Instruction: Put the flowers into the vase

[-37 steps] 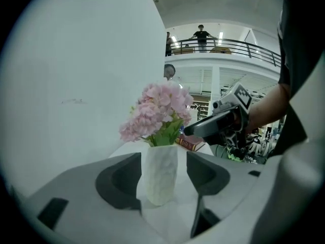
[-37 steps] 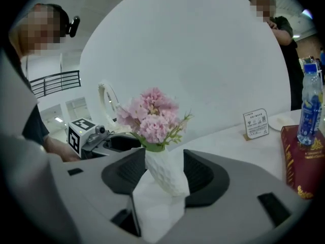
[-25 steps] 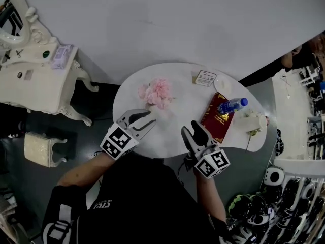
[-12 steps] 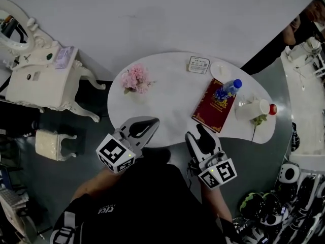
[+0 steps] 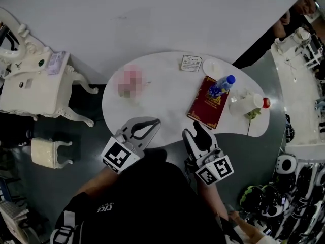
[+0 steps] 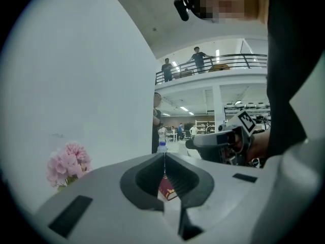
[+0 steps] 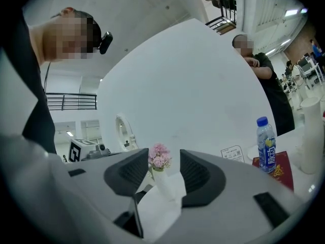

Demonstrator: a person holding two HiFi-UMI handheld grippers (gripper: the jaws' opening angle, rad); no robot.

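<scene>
Jaws of the left gripper (image 5: 154, 121) are pressed together, empty; the right gripper's (image 5: 195, 130) stand apart. The flowers (image 7: 159, 156) sit in the vase (image 7: 164, 180) on the table (image 5: 162, 111).

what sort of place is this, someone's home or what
Probably not a home: it looks like a big open hall with a staged set. An upper balcony has people on it, and the white table and dressing table stand before a plain white backdrop.
</scene>
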